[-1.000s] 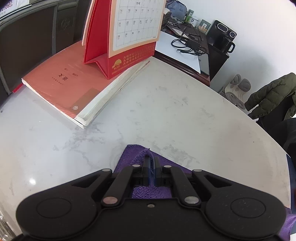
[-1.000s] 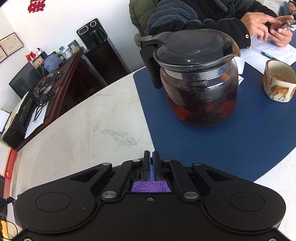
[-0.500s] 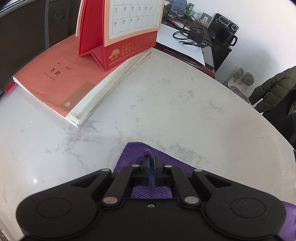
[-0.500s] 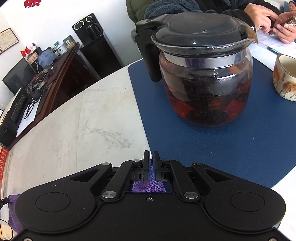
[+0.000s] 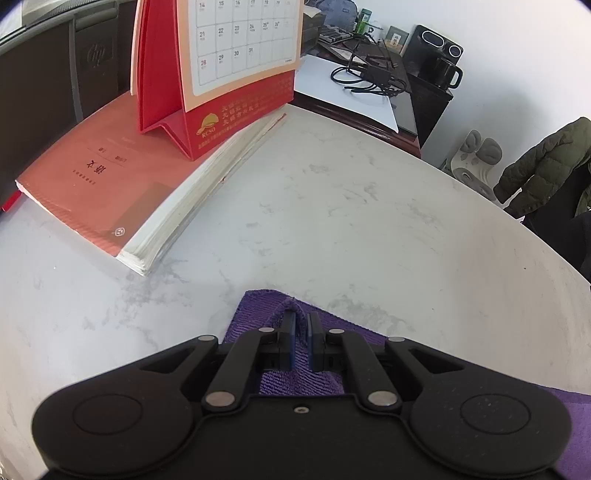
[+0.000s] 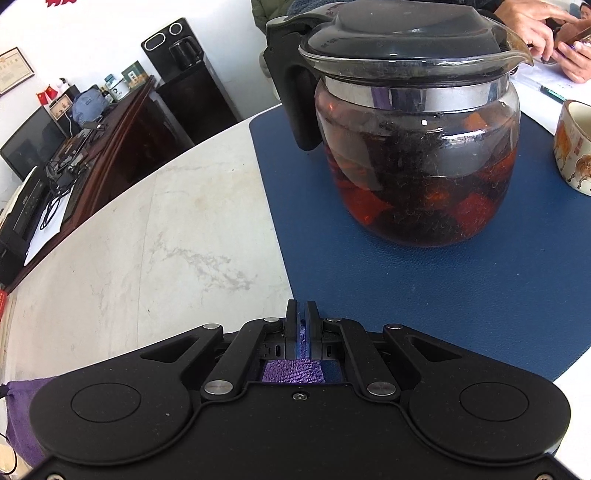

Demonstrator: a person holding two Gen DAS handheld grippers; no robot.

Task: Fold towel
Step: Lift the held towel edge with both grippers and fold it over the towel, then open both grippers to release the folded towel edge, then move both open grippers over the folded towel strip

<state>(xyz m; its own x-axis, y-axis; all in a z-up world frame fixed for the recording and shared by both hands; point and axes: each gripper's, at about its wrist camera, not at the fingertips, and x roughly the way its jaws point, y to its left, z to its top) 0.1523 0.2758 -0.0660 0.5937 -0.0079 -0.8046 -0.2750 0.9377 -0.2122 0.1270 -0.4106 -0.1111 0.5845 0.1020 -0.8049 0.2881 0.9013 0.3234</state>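
Purple towel (image 5: 295,380) lies on the white marble table (image 5: 332,221), one corner raised into a small ridge.

Left gripper (image 5: 299,325): jaws nearly together, the ridge of towel pinched between them; a slim gap shows at the tips.

Right gripper (image 6: 302,314): jaws nearly together, towel cloth caught between the blue pads; more towel shows below the linkage and at the lower left edge of that view.

Beyond the towel, left view: red book (image 5: 110,184) lying flat, well apart; a red desk calendar (image 5: 229,74) stands on the book. A dark desk (image 5: 369,88) with cables stands past the table edge.

Beyond the towel, right view: blue mat (image 6: 424,288) on the table, the right gripper tips at its near corner. A glass teapot (image 6: 413,147) with dark tea stands on the mat; a cup (image 6: 572,147) sits beside the teapot. A person's hands (image 6: 546,33) show behind it.
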